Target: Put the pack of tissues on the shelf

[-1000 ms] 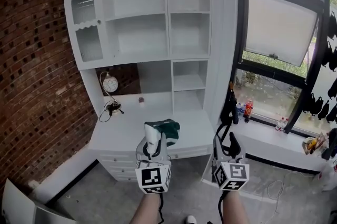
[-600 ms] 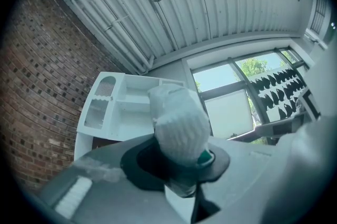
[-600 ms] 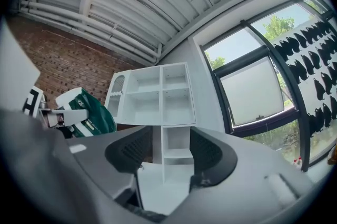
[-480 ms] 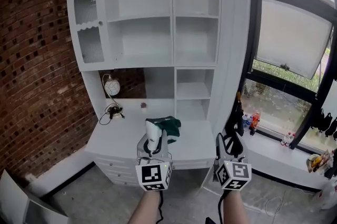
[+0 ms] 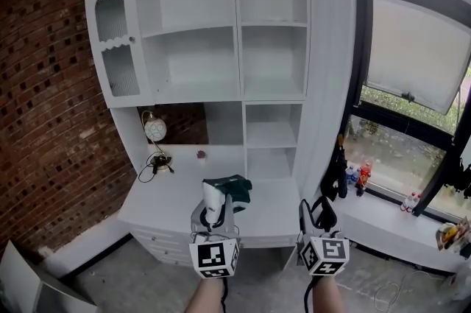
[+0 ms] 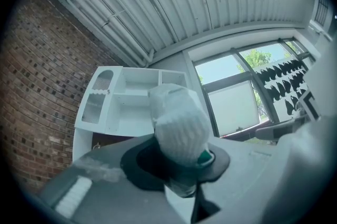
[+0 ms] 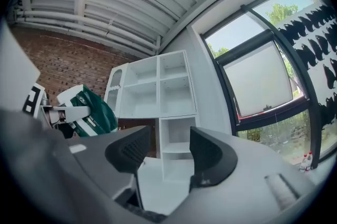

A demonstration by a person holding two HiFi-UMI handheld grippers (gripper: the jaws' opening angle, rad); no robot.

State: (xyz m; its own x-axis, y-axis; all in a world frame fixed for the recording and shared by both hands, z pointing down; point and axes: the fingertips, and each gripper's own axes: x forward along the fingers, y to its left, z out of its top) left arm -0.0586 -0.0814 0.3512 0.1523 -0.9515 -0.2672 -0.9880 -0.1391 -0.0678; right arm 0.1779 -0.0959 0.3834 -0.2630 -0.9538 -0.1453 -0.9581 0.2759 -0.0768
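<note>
While your left gripper (image 5: 213, 207) clamps the tissue pack (image 5: 235, 188) and your right gripper (image 5: 318, 205) gapes empty, white desk (image 5: 173, 194) and shelves (image 5: 239, 24) sit at twelve, brick wall (image 5: 51, 120) at nine, window (image 5: 416, 61) at three.

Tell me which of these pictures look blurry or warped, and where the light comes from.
Head view: sharp, daylight from the window on the right, shelf evenly lit, edges bowed. Left gripper view: heavy fisheye with dark corners, the pack of tissues too close, out of focus. Right gripper view: same fisheye, near jaws soft, shelf crisp, window bright.
</note>
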